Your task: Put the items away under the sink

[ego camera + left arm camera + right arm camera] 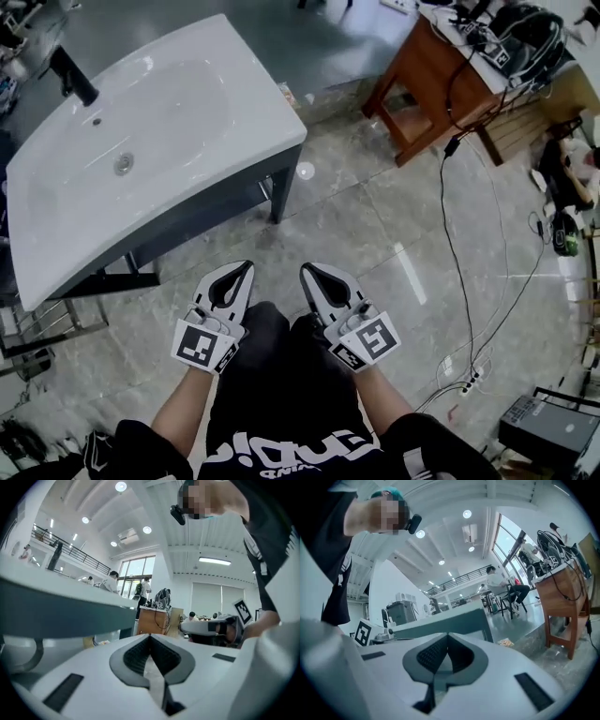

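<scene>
- Grey polished floor [375,216] tiles fill the room; a wooden table [422,75] stands at the far right, with black cables [448,234] trailing from it across the tiles.
- A white sink [253,56] with a black faucet [73,75] sits at the upper left on a dark stand [216,211], well apart from both grippers.
- The left gripper [246,269] is held level in front of the person, its jaws pressed together with nothing between them.
- The right gripper [307,272], just beside it, is likewise closed and empty.
</scene>
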{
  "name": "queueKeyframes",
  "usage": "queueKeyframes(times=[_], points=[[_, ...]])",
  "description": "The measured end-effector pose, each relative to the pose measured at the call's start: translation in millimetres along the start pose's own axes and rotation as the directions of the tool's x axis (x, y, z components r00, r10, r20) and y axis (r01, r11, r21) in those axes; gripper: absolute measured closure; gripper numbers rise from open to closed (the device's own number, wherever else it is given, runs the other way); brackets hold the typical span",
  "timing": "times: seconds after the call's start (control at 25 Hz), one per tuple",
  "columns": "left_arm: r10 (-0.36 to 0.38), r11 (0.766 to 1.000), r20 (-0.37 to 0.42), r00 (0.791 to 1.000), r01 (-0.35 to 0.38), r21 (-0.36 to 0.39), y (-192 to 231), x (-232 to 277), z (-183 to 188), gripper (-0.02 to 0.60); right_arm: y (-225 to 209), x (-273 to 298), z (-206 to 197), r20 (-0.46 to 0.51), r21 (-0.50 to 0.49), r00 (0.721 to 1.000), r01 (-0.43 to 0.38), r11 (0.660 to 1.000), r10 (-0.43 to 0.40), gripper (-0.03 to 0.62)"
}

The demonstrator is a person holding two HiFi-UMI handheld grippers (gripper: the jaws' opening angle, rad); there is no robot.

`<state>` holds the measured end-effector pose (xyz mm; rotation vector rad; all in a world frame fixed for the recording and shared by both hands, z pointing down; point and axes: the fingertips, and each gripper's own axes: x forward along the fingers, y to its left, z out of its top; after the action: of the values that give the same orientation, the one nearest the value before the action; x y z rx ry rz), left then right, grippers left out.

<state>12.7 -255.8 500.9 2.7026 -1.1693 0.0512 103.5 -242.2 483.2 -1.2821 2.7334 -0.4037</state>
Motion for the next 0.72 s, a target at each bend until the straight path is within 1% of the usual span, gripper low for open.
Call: queueKeyframes(times=[0.12, 0.24, 0.36, 0.52, 0.72], points=[[0.004, 1.000, -0.019, 1.000, -0.004, 0.018, -6, -19, 76, 0.561, 37, -2, 73, -0.009, 0.011, 1.000, -0.017, 1.000, 0.017, 0.576], [-0.001, 1.000, -0.032, 0.999, 0.001, 0.023, -14, -35, 142, 0.561, 66, -6, 137, -0.020, 0.031, 1.000, -0.008, 0.999, 0.009, 0.576], [-0.051, 0.999, -0.040, 0.998, 0.051, 0.013, -31, -50, 196, 0.561, 92, -16, 189, -0.025, 0.061, 1.000, -0.002, 0.998, 0.004, 0.576], [-0.131, 0.991, -0.046, 0.990, 0.132, 0.026, -59, -66, 248, 0.561, 118, -31, 235, -0.031, 0.050, 1.000, 0.006, 0.999, -0.005, 0.576], [-0.164, 0.986, -0.013, 0.986, 0.164, 0.008, -85, -70, 287, 0.561, 125, -53, 277, 0.011, 0.002, 1.000, 0.024, 1.000, -0.024, 0.576]])
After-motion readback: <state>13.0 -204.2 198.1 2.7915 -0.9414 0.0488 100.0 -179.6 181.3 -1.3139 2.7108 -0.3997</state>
